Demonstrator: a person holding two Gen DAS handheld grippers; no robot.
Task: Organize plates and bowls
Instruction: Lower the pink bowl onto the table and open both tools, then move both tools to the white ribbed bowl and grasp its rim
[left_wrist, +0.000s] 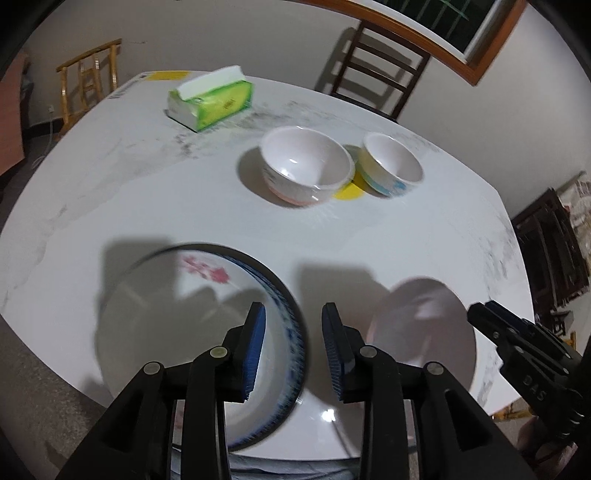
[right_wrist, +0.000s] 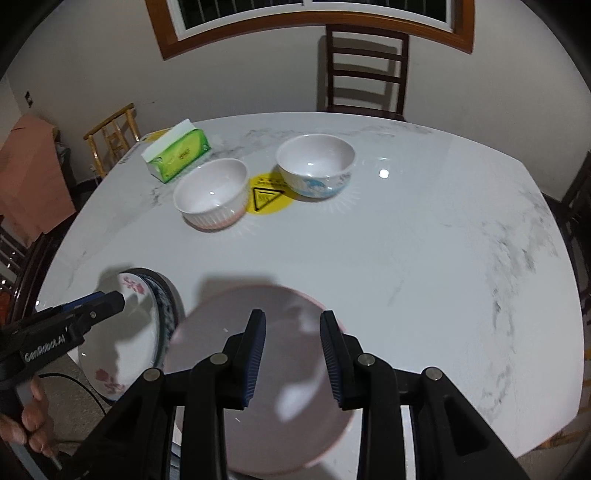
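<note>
1. Your left gripper (left_wrist: 293, 350) has its jaws apart with nothing pressed between the pads; the blue-rimmed plate (left_wrist: 199, 332) with the red flower print lies under and to the left of its left finger, its rim passing below the gap.
2. Your right gripper (right_wrist: 291, 354) also stands parted and grips nothing; the pink plate (right_wrist: 258, 387) lies directly beneath both its fingers, near the table (right_wrist: 406, 277) edge closest to you.
3. The two plates sit side by side, just beside each other; whether their rims touch is hard to tell through the blur.
4. Ahead of both tools, well apart from the plates, stand two bowls: the ribbed bowl (right_wrist: 211, 192) with a pink base lies ahead and left of your right gripper, the blue-patterned bowl (right_wrist: 315, 164) straight ahead.
5. A yellow round sticker (right_wrist: 267, 199) shows between the bowls.
6. Farther off to the left sits a green tissue pack (right_wrist: 177, 155).
</note>
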